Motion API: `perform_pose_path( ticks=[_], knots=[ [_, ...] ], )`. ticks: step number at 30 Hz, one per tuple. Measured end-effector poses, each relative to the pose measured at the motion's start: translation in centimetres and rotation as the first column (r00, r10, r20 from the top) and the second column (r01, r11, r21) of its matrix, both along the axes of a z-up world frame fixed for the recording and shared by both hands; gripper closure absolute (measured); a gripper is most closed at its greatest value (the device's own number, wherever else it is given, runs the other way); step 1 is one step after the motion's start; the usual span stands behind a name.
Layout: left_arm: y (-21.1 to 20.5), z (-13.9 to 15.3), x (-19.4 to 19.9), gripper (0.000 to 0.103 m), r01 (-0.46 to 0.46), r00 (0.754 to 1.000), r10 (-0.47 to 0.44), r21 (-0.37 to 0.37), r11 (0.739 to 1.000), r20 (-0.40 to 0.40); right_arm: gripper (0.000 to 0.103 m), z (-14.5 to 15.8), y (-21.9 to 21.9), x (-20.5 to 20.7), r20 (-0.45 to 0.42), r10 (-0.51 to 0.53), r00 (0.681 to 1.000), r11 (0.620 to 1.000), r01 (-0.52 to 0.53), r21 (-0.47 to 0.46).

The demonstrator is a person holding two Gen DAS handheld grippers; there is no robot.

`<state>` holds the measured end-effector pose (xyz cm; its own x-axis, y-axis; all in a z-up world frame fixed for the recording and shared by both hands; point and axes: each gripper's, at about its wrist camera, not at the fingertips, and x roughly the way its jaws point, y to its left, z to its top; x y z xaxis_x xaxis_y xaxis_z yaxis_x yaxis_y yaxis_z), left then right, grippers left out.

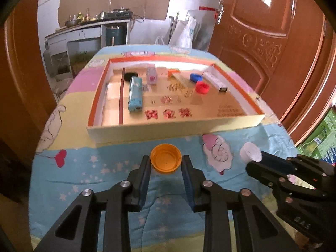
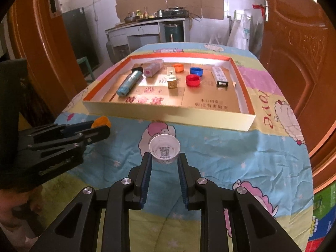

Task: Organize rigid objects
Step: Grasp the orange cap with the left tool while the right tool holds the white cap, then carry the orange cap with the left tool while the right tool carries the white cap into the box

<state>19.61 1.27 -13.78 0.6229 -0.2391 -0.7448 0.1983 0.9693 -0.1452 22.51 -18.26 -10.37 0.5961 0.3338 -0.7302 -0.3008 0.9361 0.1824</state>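
My left gripper [image 1: 166, 163] is shut on an orange bottle cap [image 1: 166, 157], open side up, just above the cartoon-print tablecloth in front of the box. My right gripper [image 2: 164, 160] is shut on a white bottle cap [image 2: 164, 148] with a QR code inside. Each gripper shows in the other view: the right gripper [image 1: 255, 160] with the white cap [image 1: 250, 151], and the left gripper [image 2: 100, 127] with the orange cap [image 2: 102, 121]. The shallow cardboard box [image 1: 174, 127] holds a blue tube [image 1: 134, 93], a pink carton [image 1: 151, 76], a red cap [image 1: 202, 87] and a blue cap [image 1: 195, 76].
The box [image 2: 168, 113] also holds a gold carton [image 2: 171, 79], an orange cap [image 2: 178, 67], a black cap [image 1: 130, 76] and a white carton [image 2: 219, 76]. Brown doors stand at both sides. A kitchen counter [image 2: 145, 24] is behind the table.
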Motion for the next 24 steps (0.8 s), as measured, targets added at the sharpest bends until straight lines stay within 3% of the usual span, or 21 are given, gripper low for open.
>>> perform_pose_path(
  ticks=[10, 24],
  knots=[
    [-0.8, 4.2, -0.1, 0.073, 0.03, 0.996, -0.029, -0.008, 1.0, 0.086, 0.077, 2.7, -0.6, 0.6, 0.062, -0.017, 0.998, 1.0, 0.017, 0.008],
    [-1.7, 5.4, 2.5, 0.073, 0.018, 0.994, -0.017, -0.009, 1.0, 0.107, 0.077, 4.4, -0.8, 2.6, 0.109, -0.025, 0.994, 1.0, 0.026, -0.005]
  ],
)
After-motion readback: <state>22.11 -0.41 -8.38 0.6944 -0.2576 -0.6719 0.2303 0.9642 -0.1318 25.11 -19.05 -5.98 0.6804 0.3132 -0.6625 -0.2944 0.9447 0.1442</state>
